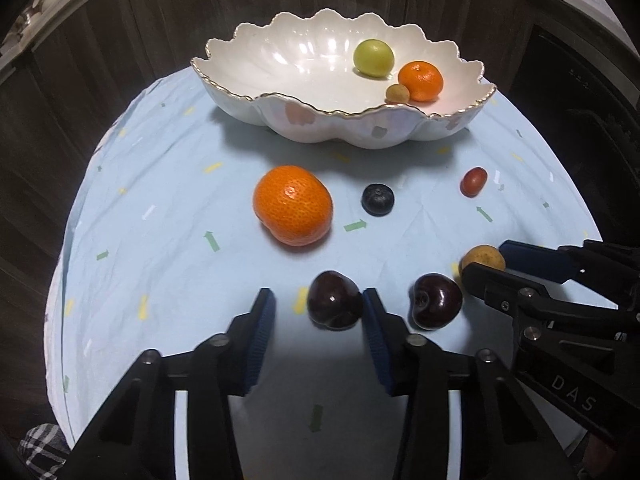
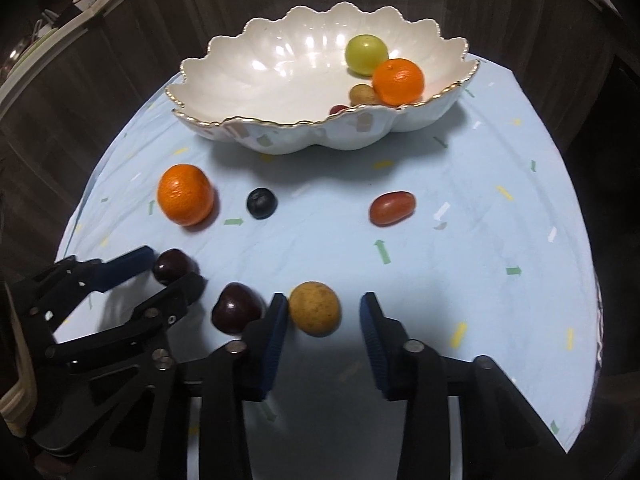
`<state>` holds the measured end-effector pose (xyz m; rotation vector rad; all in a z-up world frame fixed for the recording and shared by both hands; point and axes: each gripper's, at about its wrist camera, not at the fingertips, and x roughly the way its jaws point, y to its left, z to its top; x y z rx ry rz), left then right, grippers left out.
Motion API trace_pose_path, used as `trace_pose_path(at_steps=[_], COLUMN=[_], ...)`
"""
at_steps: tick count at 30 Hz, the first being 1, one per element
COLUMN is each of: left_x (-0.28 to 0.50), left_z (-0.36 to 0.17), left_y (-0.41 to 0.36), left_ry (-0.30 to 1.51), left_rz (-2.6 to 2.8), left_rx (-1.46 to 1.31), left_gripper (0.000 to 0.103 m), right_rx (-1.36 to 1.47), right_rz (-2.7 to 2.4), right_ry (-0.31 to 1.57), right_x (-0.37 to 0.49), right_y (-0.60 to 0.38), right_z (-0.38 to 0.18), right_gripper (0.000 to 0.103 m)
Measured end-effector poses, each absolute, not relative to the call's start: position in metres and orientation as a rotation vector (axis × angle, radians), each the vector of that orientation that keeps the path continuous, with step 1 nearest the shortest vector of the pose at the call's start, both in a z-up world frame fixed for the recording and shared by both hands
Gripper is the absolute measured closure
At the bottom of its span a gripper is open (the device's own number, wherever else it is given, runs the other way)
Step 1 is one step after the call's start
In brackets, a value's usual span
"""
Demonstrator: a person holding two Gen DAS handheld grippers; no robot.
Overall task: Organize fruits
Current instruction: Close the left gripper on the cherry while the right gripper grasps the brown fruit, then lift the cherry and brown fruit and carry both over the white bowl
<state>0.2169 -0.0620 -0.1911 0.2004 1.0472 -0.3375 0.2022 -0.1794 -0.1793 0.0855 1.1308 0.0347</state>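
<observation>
We are at the picking-up step, with both hands working at once. The left gripper (image 1: 318,300) has its jaws drawn in around a dark cherry (image 1: 334,306). One pad touches the cherry and a gap shows at the other, so we judge it not yet pinched. The right gripper (image 2: 324,304) stands the same way around a small tan fruit (image 2: 315,308), touching on one side only. Both fruits lie on the near part of the surface (image 1: 160,200), with a second cherry (image 1: 437,300) between them.

Next, we judge, each grip must close gently, since round fruit can roll aside. Then each fruit is lifted over the scalloped rim of the bowl (image 1: 340,128), which already holds some fruit. A mandarin (image 1: 293,205), a blueberry (image 1: 378,199) and a small tomato (image 1: 474,182) wait nearer the bowl.

The surface is round, under a pale blue cloth with printed arrows. Dark wood panelling (image 1: 80,80) stands behind it.
</observation>
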Motion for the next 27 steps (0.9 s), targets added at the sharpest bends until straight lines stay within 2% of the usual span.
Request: trace_pose_path(at_steps=[1,3,5,27], left_x=[0.216,0.216,0.215,0.205], left_z=[-0.191,-0.191,-0.191,-0.169], left_y=[-0.063,-0.064,-0.065,-0.062], left_ry=[1.047,1.047,1.048,1.014], left_rz=[-0.343,-0.35,-0.354,-0.328], left_rx=[0.2,0.2,0.201,0.209], left_gripper=[0.067,0.073,0.075,0.076], right_rx=[0.088,0.082,0.087,0.091], right_rz=[0.041,0.044,0.046,0.004], right_ry=[1.13,1.127,1.128,1.077], right_x=[0.202,0.201,0.201,0.189], right_y=[-0.179,-0.177,-0.178,-0.186], right_z=[-0.179,-0.177,-0.177,-0.156], right_gripper=[0.075,0.075,0.075,0.076])
